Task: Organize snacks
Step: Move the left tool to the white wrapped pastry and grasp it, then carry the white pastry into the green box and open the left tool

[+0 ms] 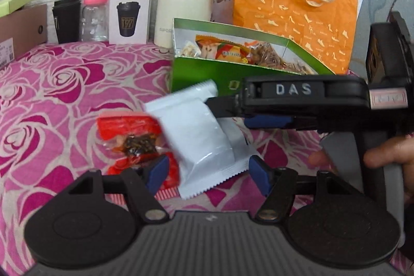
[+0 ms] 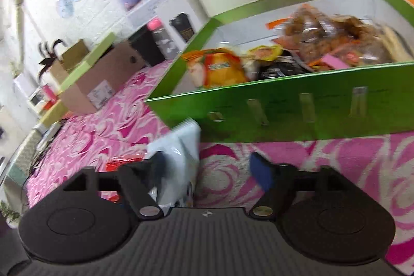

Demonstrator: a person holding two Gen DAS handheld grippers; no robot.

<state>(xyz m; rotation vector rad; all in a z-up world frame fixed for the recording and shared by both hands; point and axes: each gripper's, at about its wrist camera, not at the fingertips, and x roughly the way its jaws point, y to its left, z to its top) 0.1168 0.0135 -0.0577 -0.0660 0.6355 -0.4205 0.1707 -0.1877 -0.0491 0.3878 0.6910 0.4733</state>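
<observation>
Right now your left gripper [image 1: 208, 173] is hovering with its jaws spread wide, a white snack packet [image 1: 199, 136] lying between and just ahead of its blue pads [image 1: 159, 170], not gripped. Just left of that packet, a red snack packet [image 1: 134, 139] is resting on the pink rose cloth [image 1: 64, 95]. Your right gripper [image 2: 209, 170] is reaching in from the right, fingers likewise parted, the white packet [image 2: 181, 146] sitting against its left finger. Beyond both grippers, the green box [image 2: 284, 107] is holding several snacks [image 2: 323, 38] already.
</observation>
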